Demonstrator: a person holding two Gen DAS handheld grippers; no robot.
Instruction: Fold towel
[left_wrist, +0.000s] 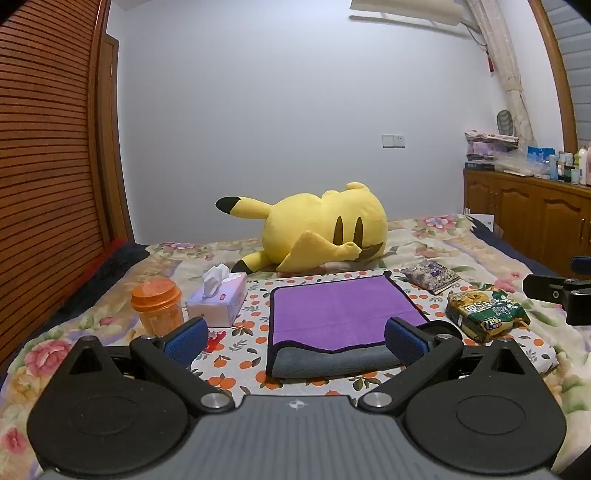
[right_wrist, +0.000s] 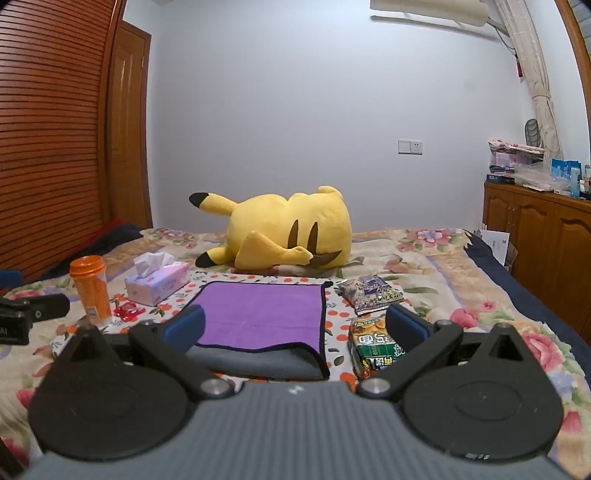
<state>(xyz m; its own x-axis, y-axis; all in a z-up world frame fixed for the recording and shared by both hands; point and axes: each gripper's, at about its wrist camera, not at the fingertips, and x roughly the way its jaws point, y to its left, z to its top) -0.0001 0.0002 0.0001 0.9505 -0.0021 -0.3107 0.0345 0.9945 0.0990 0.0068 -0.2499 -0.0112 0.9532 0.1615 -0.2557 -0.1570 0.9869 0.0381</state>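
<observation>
Towel (left_wrist: 343, 314) lies folded just ahead of both tongs — left (left_wrist: 295, 338) and right (right_wrist: 295, 328) spread wide, empty.

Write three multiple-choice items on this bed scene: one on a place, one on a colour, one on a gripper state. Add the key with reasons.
1. Where is the tissue box?
A. between the orange jar and the towel
B. on top of the yellow plush toy
C. on the wooden cabinet

2. What colour is the towel's upper face?
A. green
B. purple
C. red

3. How do the left gripper and right gripper stand?
A. both shut on the towel
B. only one open
C. both open, holding nothing

Key: A, the box stands between jar and towel; B, purple shows above the grey underside; C, the jaws are spread wide in both wrist views.
</observation>
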